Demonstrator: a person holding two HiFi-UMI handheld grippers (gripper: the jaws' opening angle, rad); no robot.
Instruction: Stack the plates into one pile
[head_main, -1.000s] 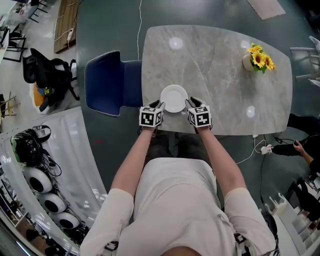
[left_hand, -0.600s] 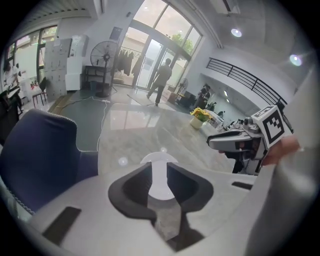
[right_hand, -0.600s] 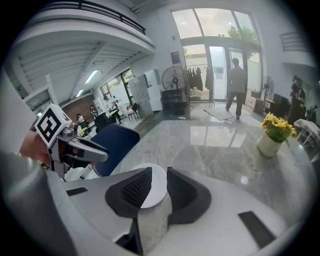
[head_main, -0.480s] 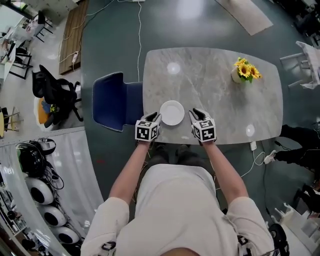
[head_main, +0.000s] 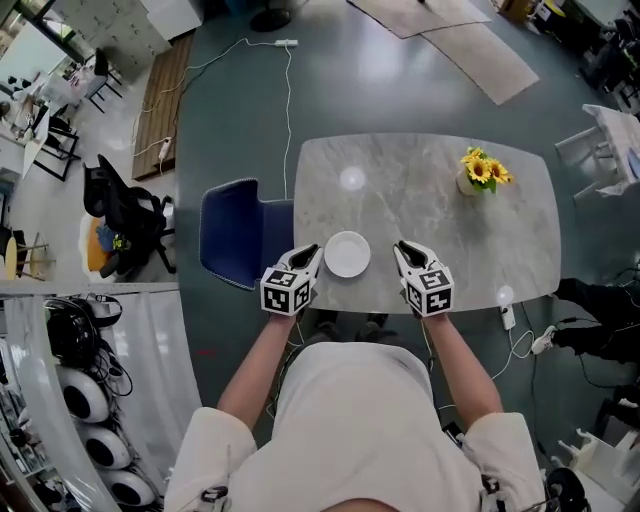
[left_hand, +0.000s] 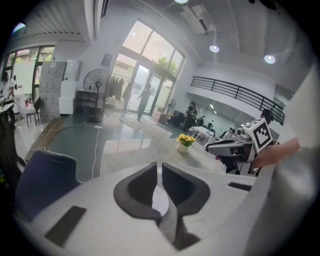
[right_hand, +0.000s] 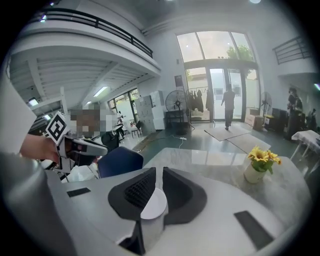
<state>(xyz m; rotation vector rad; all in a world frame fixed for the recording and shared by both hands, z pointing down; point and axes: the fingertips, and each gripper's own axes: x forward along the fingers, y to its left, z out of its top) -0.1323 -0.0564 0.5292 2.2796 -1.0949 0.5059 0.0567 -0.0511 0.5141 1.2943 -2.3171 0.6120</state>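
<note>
Vase (head_main: 467, 184) on table (head_main: 440, 235) holds yellow flowers (head_main: 481, 168). White plate (head_main: 347, 254) lies btwn L gripper (head_main: 312, 252) & R gripper (head_main: 403, 248), both empty, jaws closing.

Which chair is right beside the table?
The blue chair, at the table's left edge in the head view. The black chair stands away from it, further left.
</note>
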